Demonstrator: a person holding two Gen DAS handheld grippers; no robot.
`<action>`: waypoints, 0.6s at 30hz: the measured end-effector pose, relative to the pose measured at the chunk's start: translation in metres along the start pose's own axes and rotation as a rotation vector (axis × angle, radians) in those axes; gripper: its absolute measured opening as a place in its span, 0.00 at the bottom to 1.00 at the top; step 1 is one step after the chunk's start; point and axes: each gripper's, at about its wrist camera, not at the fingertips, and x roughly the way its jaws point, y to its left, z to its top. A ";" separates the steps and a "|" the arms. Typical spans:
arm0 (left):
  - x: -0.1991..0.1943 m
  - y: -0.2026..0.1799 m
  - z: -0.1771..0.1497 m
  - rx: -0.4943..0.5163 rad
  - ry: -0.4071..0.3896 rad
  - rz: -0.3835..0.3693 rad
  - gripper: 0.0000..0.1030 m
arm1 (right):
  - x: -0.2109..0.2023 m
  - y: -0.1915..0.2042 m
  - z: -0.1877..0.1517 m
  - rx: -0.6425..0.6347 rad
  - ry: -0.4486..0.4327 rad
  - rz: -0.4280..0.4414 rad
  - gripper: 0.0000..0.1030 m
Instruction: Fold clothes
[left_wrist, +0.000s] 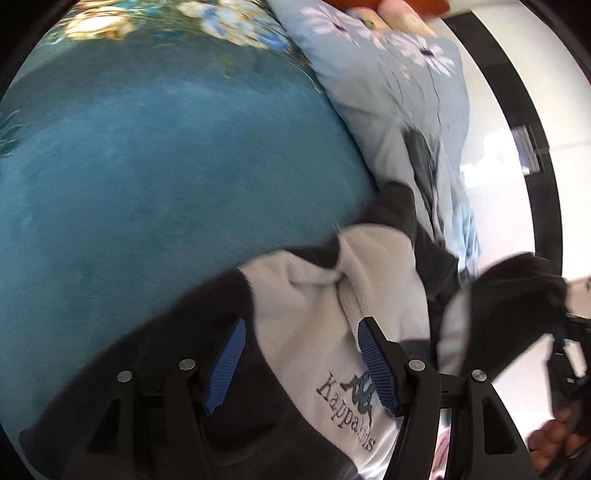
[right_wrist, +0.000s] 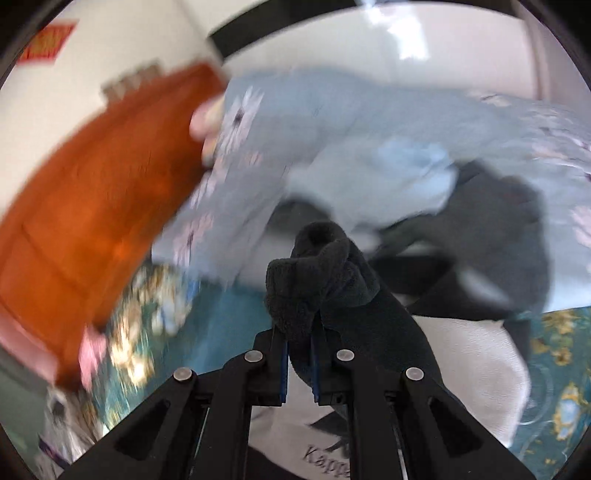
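Note:
A fleece top (left_wrist: 314, 314) lies on the teal bedspread (left_wrist: 166, 166). It has a pale grey body, black sleeves and an embroidered "Kappa" logo (left_wrist: 347, 410). My left gripper (left_wrist: 303, 332) hovers over the logo area, its blue pads (left_wrist: 225, 365) well apart and pressing nothing. My right gripper (right_wrist: 299, 339) is shut on a bunched black fleece sleeve end (right_wrist: 321, 266), lifted off the bed. In the left wrist view the lifted black sleeve (left_wrist: 517, 295) hangs at the right edge. The pale body (right_wrist: 480, 350) shows below the right gripper.
A light blue floral duvet (left_wrist: 388, 92) is heaped along the bed's far side, also the duvet (right_wrist: 369, 122) in the right wrist view. An orange-brown wooden headboard (right_wrist: 92, 192) stands to the left. A dark garment (right_wrist: 498, 221) lies on the duvet. A hand (left_wrist: 546, 435) shows at lower right.

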 end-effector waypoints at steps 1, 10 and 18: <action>-0.003 0.004 0.002 -0.016 -0.010 -0.003 0.65 | 0.018 0.012 -0.005 -0.028 0.042 -0.004 0.09; 0.003 0.019 0.008 -0.080 0.022 -0.031 0.66 | 0.104 0.025 -0.056 -0.104 0.281 -0.054 0.20; 0.014 0.003 0.006 -0.024 0.072 -0.077 0.67 | 0.063 0.011 -0.057 -0.078 0.249 0.109 0.45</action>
